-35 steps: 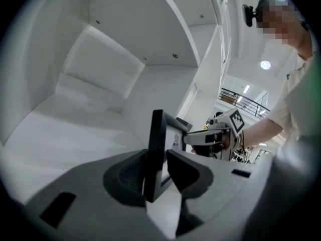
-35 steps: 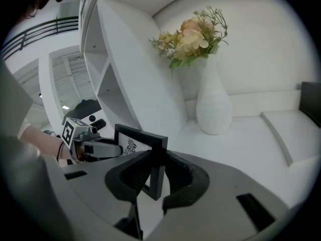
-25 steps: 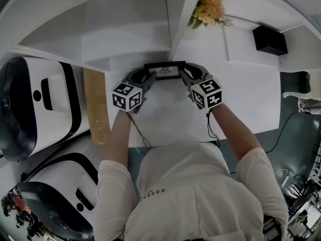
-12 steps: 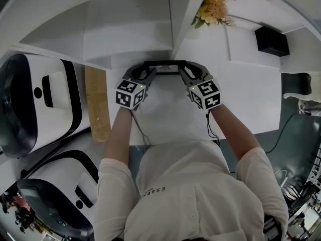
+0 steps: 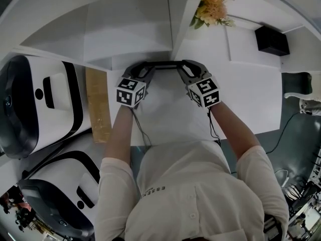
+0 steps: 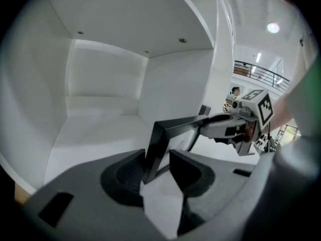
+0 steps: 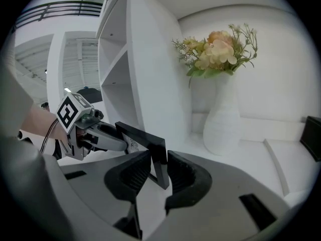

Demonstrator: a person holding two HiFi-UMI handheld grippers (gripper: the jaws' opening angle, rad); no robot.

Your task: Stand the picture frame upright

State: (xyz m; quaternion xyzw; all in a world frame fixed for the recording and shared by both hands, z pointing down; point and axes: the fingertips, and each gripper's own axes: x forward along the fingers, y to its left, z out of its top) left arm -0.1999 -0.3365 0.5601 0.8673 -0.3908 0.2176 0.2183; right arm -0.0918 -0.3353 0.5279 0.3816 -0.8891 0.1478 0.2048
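Picture frame (image 5: pixel 163 64) is shown standing upright on a white bench (image 5: pixel 246 92), just in front of an open compartment of a white shelf unit (image 5: pixel 125 24). From the head view it is seen edge-on, as a thin dark bar. A hand-held gripper is placed at each end of the frame.

The left gripper (image 5: pixel 144 70) is set at the frame's left end. Its jaws stand on either side of the black side rail. The rail rests against one pad, while a bright gap is seen at the other, so the frame is released there rather than clamped.

The right gripper (image 5: pixel 183 69) is set at the frame's right end. The frame's edge is taken between the two ribbed pads, and both are seen touching it. The jaws of this gripper are opening.

A white vase (image 7: pixel 220 122) of pale orange flowers (image 5: pixel 210 6) is placed on the bench to the right of the shelf unit's side wall. A small black box (image 5: pixel 271 40) is seen farther right. A wooden board (image 5: pixel 96 104) is laid well to the left of the frame, beside two large white-and-black machines (image 5: pixel 35 104). The grippers are held by a person in a light shirt (image 5: pixel 190 195).
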